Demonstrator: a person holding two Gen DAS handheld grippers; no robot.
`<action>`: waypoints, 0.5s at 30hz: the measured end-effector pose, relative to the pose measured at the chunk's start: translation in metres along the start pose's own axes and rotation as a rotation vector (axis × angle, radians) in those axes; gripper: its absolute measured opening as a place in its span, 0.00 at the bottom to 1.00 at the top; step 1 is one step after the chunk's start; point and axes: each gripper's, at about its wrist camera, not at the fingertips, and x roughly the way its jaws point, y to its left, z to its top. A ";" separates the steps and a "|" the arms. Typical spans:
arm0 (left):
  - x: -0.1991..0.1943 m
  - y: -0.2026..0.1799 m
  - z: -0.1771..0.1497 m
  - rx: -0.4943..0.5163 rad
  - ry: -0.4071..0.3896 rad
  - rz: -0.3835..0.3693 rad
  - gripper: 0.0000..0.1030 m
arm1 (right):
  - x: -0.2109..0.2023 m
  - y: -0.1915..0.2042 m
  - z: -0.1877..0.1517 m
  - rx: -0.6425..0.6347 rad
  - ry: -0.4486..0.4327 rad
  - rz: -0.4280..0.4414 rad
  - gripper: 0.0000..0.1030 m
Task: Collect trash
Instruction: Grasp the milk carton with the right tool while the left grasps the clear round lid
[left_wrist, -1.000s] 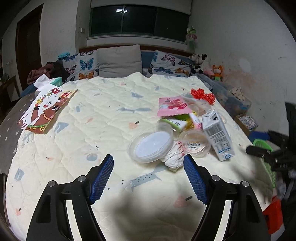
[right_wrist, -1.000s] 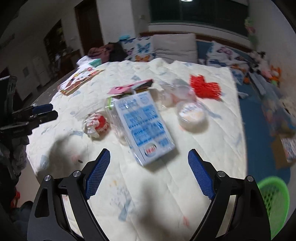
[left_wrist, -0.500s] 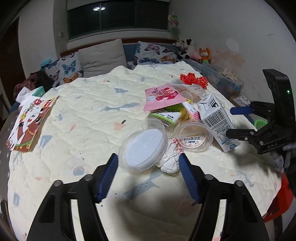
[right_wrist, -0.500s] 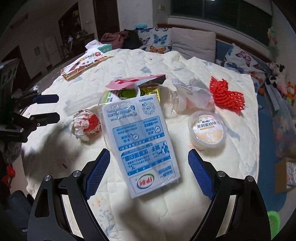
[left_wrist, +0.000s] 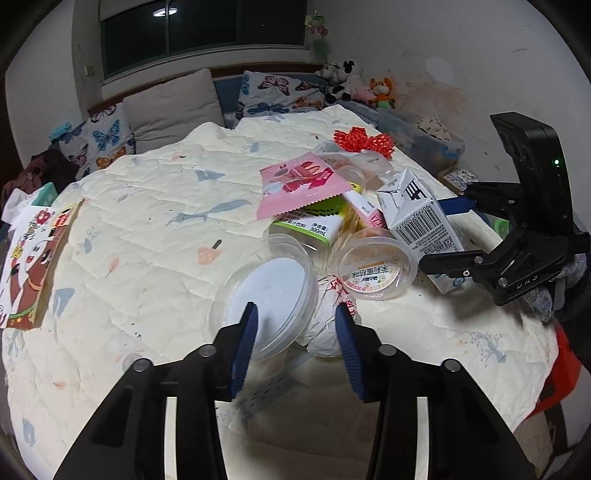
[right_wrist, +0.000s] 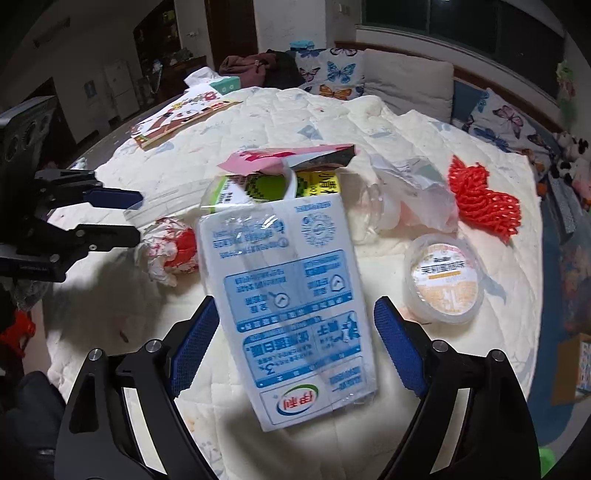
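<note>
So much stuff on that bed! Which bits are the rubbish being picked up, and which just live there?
Rubbish: milk carton, clear plastic lid, crumpled wrapper, pudding cup, pink snack packet, red foam net.

Just lying about: picture book, butterfly pillows, soft toys.

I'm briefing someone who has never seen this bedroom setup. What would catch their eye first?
First, the heap of trash on the cream quilted bedspread: a white and blue milk carton lying flat between the right gripper's open jaws. The left gripper, jaws closing, frames a clear round plastic lid and a crumpled white and red wrapper, neither pressed. Behind the heap lies a bright red foam net.
</note>
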 end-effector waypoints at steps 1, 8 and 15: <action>0.002 0.001 0.001 -0.002 0.005 -0.014 0.36 | 0.001 0.000 0.000 -0.001 0.003 0.003 0.81; 0.008 0.008 0.005 -0.013 0.025 -0.064 0.16 | -0.003 0.002 -0.004 0.022 -0.015 0.003 0.74; -0.002 0.008 0.001 -0.038 -0.003 -0.070 0.06 | -0.023 0.011 -0.009 0.065 -0.055 -0.018 0.73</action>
